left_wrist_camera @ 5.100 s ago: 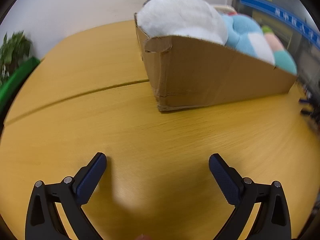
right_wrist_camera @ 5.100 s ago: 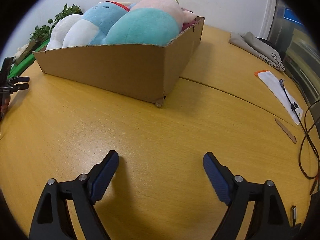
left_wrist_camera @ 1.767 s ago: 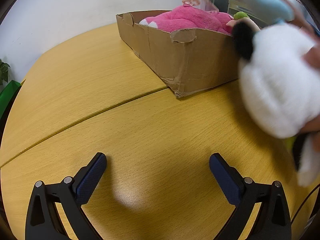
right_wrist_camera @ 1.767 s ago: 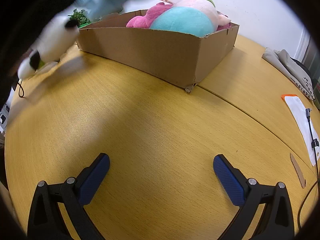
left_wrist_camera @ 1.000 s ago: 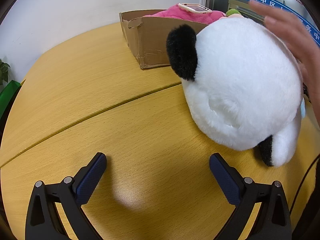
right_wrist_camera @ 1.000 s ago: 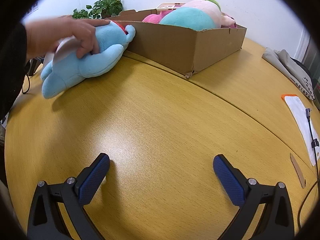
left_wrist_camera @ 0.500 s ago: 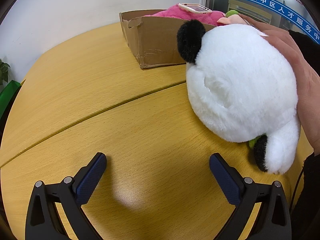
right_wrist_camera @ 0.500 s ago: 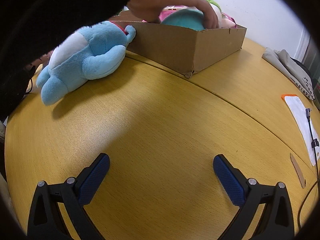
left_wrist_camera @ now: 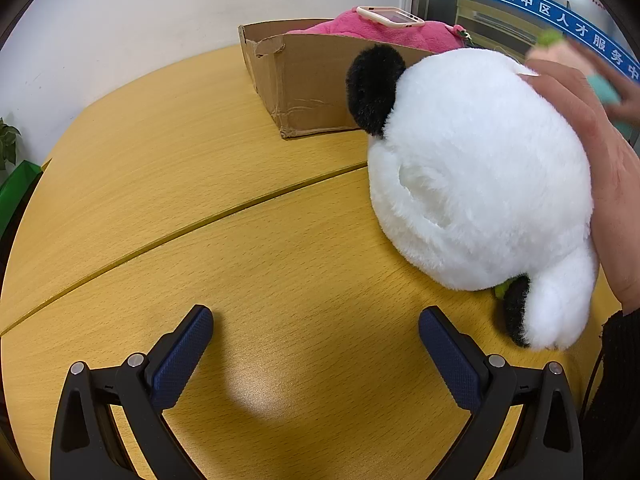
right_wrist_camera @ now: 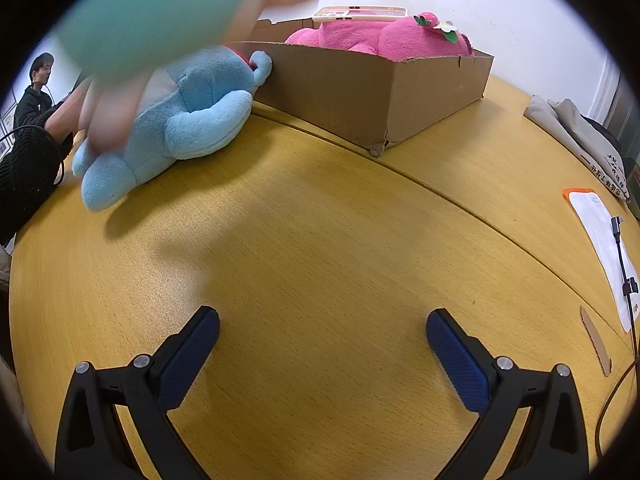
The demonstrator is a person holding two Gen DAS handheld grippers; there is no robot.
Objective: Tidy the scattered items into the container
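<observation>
A cardboard box [left_wrist_camera: 304,80] stands on the wooden table and holds a pink plush [left_wrist_camera: 372,30] with a phone [left_wrist_camera: 388,16] on top. It also shows in the right wrist view [right_wrist_camera: 360,92]. A white and black panda plush [left_wrist_camera: 476,184] lies on the table, right of my open, empty left gripper [left_wrist_camera: 316,340], with a bare hand [left_wrist_camera: 600,168] on it. A light blue plush [right_wrist_camera: 176,120] lies against the box's left side, far from my open, empty right gripper [right_wrist_camera: 322,344]. A blurred teal plush [right_wrist_camera: 152,8] is carried in the air by a hand.
Grey folded cloth [right_wrist_camera: 576,140], a white sheet with an orange corner [right_wrist_camera: 600,236], a cable [right_wrist_camera: 624,280] and a cardboard strip [right_wrist_camera: 596,340] lie at the table's right. A person [right_wrist_camera: 36,92] sits at the far left. A green plant [left_wrist_camera: 8,144] stands by the wall.
A hand has lifted the teal plush out of the box and swings it through the air. The panda and blue plush lie where they were set down. Both grippers have stayed still.
</observation>
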